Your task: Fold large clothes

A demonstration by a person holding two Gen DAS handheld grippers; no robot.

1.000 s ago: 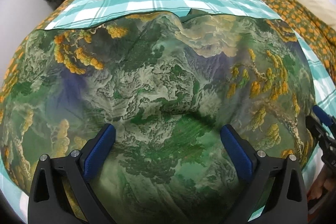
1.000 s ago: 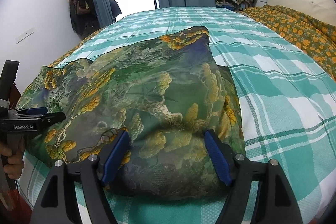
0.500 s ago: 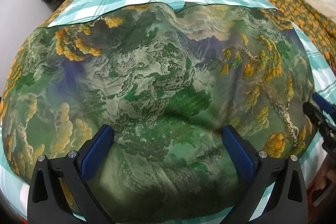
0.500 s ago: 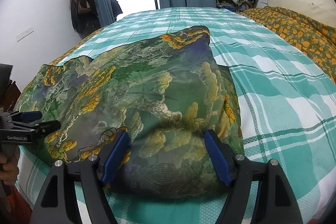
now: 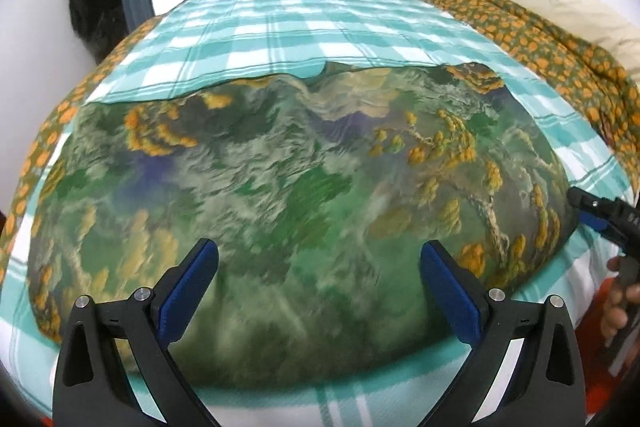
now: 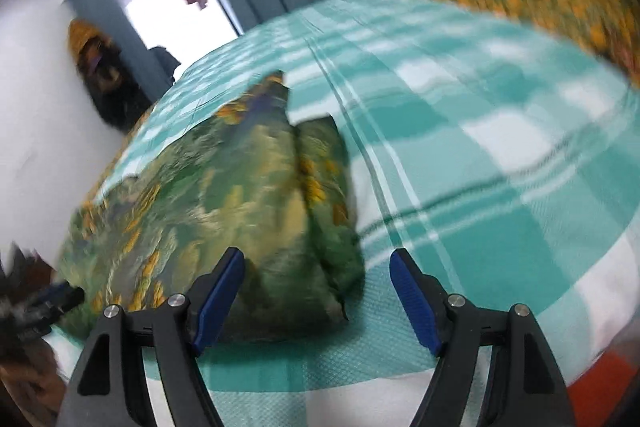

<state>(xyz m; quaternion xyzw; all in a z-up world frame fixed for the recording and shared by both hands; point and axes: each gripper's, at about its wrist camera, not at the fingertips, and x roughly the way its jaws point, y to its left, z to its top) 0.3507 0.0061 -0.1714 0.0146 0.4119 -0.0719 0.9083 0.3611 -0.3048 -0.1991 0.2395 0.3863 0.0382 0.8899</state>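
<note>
While it lies folded into a broad pad near the close edge of the bed, the green landscape-print garment [image 5: 304, 187] rests on a teal-and-white checked bedsheet [image 5: 304, 23], with an orange-flowered quilt [image 5: 560, 39] along the far side. The left hand-held gripper [image 5: 318, 291] hovers over the cloth's near edge, its blue-padded jaws spread wide and holding nothing. The right hand-held gripper [image 6: 316, 291], seen in a blurred, tilted wrist view, is likewise wide apart and empty, its left pad over the garment's corner and its right pad over bare sheet.
</note>
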